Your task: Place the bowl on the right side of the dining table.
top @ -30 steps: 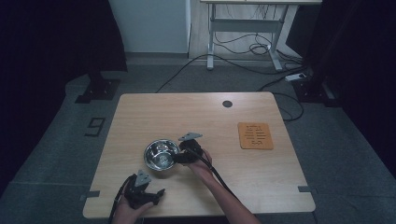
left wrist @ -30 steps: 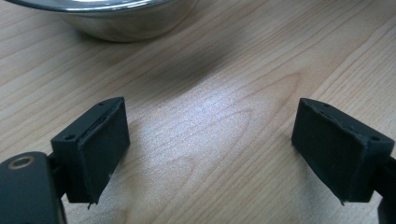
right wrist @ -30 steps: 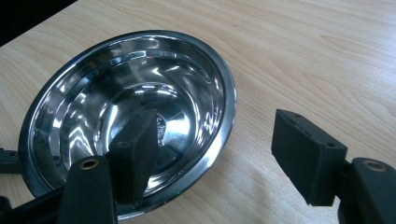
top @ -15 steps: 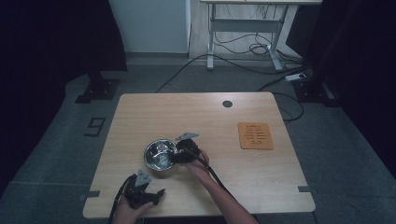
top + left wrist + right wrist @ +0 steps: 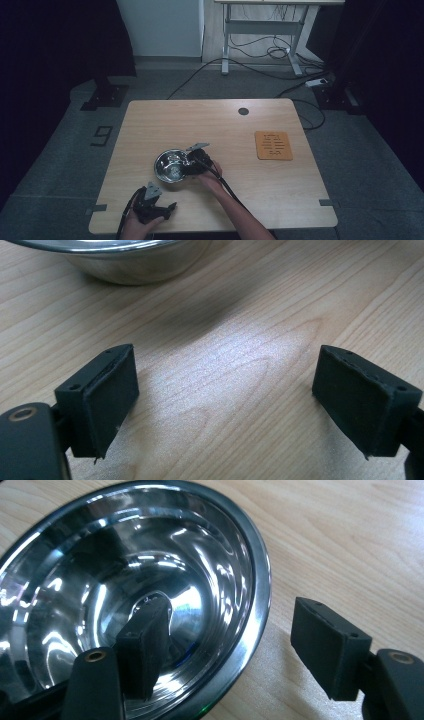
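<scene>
right gripper (image 5: 235,645) | I'm sliding in, fingers wide, now straddling the steel bowl (image 5: 171,166) rim mid-tabletop (image 5: 225,130) | ready to pinch, I reckon | left gripper (image 5: 225,400) idling, fingers wide, near edge

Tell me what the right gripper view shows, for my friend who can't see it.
A shiny metal bowl sits on a wooden table, and the open right gripper straddles its rim, one black jaw inside the bowl and the other outside over the wood.
</scene>
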The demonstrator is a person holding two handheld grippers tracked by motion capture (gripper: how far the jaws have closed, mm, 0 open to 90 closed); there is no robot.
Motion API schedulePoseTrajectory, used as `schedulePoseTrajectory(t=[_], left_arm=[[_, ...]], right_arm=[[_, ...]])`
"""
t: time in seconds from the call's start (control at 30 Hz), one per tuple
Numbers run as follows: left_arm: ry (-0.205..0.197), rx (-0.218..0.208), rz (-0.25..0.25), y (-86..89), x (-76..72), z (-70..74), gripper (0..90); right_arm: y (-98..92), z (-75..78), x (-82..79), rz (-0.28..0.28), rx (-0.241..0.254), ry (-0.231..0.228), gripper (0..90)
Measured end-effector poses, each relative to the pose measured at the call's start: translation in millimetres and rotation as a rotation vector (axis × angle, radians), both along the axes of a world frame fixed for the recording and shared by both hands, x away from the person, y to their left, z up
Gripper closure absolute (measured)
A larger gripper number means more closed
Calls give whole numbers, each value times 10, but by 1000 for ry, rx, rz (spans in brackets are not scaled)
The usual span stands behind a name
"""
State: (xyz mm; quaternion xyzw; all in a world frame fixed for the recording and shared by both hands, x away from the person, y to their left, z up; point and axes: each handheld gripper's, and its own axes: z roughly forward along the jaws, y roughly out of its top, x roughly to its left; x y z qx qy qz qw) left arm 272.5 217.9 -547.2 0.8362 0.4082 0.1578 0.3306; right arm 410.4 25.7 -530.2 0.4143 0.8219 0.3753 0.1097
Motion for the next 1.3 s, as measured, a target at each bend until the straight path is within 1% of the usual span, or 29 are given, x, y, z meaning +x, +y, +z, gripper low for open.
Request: schedulePoseTrajectory(t=[0.1, 0.13, 0.17, 0.23, 0.27, 0.3, 0.33, 0.37, 0.4, 0.47, 0.5, 0.53, 0.57, 0.6, 0.63, 0.67, 0.73, 0.77, 0.8, 0.87, 0.9, 0.93, 1.03, 1.07, 1.1, 1.13, 1.17, 1.2, 1.3], left_arm=[[1, -1, 0, 0, 0, 0, 110], [0, 0, 0, 0, 0, 0, 110], [0, 0, 0, 0, 0, 0, 110], [0, 0, 0, 0, 0, 0, 110], [0, 0, 0, 0, 0, 0, 110], [0, 0, 0, 0, 0, 0, 110], [0, 0, 0, 0, 0, 0, 110], [0, 0, 0, 0, 0, 0, 110], [0, 0, 0, 0, 0, 0, 110], [0, 0, 0, 0, 0, 0, 110], [0, 0, 0, 0, 0, 0, 110], [0, 0, 0, 0, 0, 0, 110], [0, 0, 0, 0, 0, 0, 110], [1, -1, 0, 0, 0, 0, 110], [1, -1, 0, 0, 0, 0, 110], [1, 0, 0, 0, 0, 0, 110], [0, 1, 0, 0, 0, 0, 110], [0, 1, 0, 0, 0, 0, 110], [0, -2, 2, -1, 0, -1, 110], [-1, -2, 2, -1, 0, -1, 110], [-1, -2, 2, -1, 0, -1, 110], [0, -1, 2, -1, 0, 0, 110], [0, -2, 1, -1, -1, -1, 110], [-1, -3, 2, -2, 0, -1, 110], [-1, -4, 3, -3, -1, -2, 110], [0, -3, 2, -2, -1, -1, 110], [0, -3, 2, -2, -1, -1, 110], [-1, 0, 0, 0, 1, 0, 110], [0, -2, 1, -1, 0, -1, 110]], right_arm=[[17, -20, 10, -4, -17, 15, 344], [29, -28, 17, -5, -26, 24, 378], [29, -28, 17, -5, -26, 24, 378], [37, -36, 20, -9, -35, 30, 438], [39, -43, 23, -13, -39, 37, 507], [39, -43, 23, -13, -39, 37, 507], [31, -38, 32, -9, -19, 55, 579], [31, -38, 32, -9, -19, 55, 579], [21, -31, 42, -19, -3, 69, 627], [6, -29, 56, -30, 17, 87, 678], [6, -29, 56, -30, 17, 87, 678], [-11, -27, 70, -44, 38, 106, 710], [-11, -27, 70, -44, 38, 106, 710], [-33, -27, 88, -53, 66, 133, 727], [-33, -27, 88, -53, 66, 133, 727], [-57, -29, 103, -62, 93, 154, 747], [-80, -18, 114, -71, 128, 174, 784], [-80, -18, 114, -71, 128, 174, 784], [-103, 6, 125, -74, 163, 194, 819], [-129, 28, 134, -70, 212, 217, 835], [-129, 28, 134, -70, 212, 217, 835], [-131, 52, 120, -66, 202, 203, 836], [-142, 61, 109, -66, 201, 204, 836], [-146, 61, 106, -66, 211, 206, 836], [-174, 78, 95, -70, 239, 215, 837], [-193, 90, 87, -73, 255, 218, 837], [-193, 90, 87, -73, 255, 218, 837], [-228, 119, 74, -73, 274, 215, 837], [-266, 165, 58, -81, 284, 212, 837]])
